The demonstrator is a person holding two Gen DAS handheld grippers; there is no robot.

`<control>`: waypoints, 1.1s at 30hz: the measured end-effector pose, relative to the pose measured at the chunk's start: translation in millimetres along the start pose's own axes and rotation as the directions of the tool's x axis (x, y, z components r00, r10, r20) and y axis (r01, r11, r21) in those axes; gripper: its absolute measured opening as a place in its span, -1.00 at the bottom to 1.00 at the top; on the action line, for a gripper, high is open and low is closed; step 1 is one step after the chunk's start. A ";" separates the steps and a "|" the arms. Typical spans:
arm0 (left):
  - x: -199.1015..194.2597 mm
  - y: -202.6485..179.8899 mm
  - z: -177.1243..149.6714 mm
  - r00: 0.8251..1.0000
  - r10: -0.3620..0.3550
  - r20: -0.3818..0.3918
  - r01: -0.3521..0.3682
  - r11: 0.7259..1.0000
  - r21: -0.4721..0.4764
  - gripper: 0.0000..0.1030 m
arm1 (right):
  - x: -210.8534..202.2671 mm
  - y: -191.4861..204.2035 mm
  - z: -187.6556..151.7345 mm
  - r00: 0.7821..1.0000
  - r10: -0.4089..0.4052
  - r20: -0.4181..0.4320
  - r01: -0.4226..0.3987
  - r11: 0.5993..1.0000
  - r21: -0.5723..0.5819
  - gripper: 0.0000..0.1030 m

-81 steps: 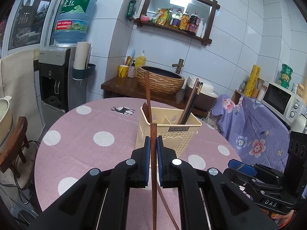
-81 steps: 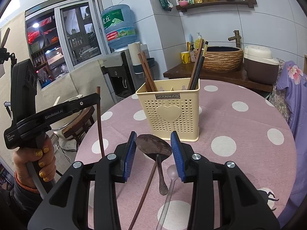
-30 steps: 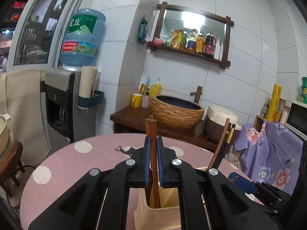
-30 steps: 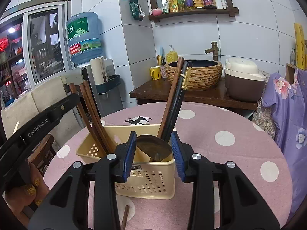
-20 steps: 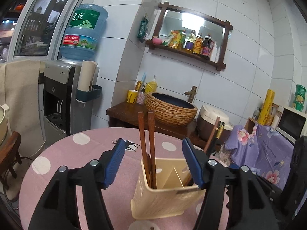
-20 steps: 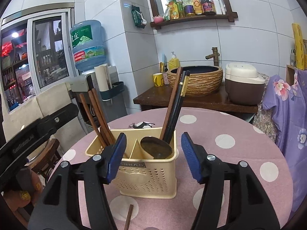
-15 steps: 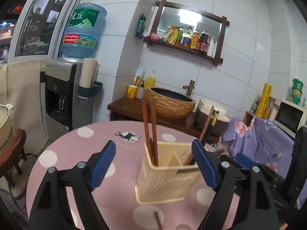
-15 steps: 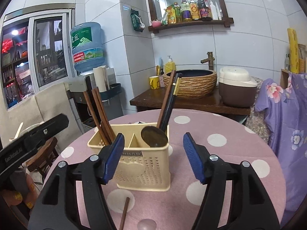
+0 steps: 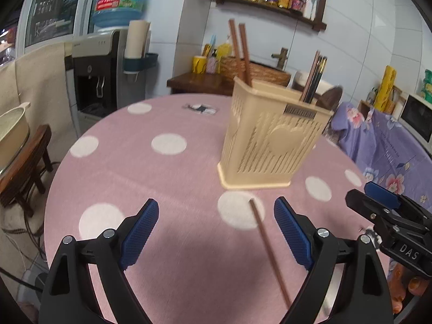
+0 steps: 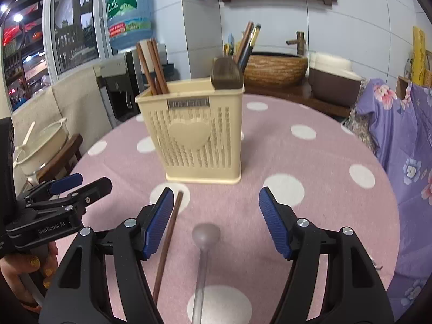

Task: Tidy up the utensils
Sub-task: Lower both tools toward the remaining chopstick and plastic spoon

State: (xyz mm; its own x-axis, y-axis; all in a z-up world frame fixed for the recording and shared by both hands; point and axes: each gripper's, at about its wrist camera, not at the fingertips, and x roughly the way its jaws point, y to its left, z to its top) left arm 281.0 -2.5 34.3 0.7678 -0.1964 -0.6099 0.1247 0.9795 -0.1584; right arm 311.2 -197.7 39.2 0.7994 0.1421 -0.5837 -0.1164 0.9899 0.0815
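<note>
A cream utensil holder [image 9: 272,137] [image 10: 201,132] stands on the pink dotted table. It holds brown chopsticks [image 9: 239,51] [image 10: 151,64] at its left, dark chopsticks [image 9: 314,77] [image 10: 249,41] at its right and a dark wooden spoon [image 10: 226,74]. A loose brown chopstick [image 9: 268,251] [image 10: 167,240] and a translucent spoon [image 10: 203,253] lie on the table in front of the holder. My left gripper [image 9: 216,235] is open and empty over the loose chopstick. My right gripper [image 10: 216,224] is open and empty over the translucent spoon.
The round table [image 9: 151,170] has a pink cloth with white dots. A water dispenser [image 9: 108,62] and a stool with a pot [image 9: 16,145] stand left of it. A counter with a woven basin [image 10: 275,67] is behind. A purple flowered cloth [image 10: 402,140] hangs to the right.
Both grippers let go of their utensils in the holder, opened wide and drew back and down toward the near table. The chopstick and dark spoon now stand in the holder.
</note>
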 end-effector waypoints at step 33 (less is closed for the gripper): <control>-0.9 31.7 -33.5 0.996 0.031 -0.089 -0.035 0.998 -0.048 0.66 | 87.3 37.2 -39.6 0.951 -0.036 -0.308 0.008 0.996 -0.090 -0.14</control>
State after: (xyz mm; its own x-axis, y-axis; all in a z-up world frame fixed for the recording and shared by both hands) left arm 263.1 27.2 3.8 0.7123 -0.1693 -0.6811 0.0672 0.9825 -0.1739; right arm 353.3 -148.6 -40.8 0.5825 0.0990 -0.8068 -0.1625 0.9867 0.0037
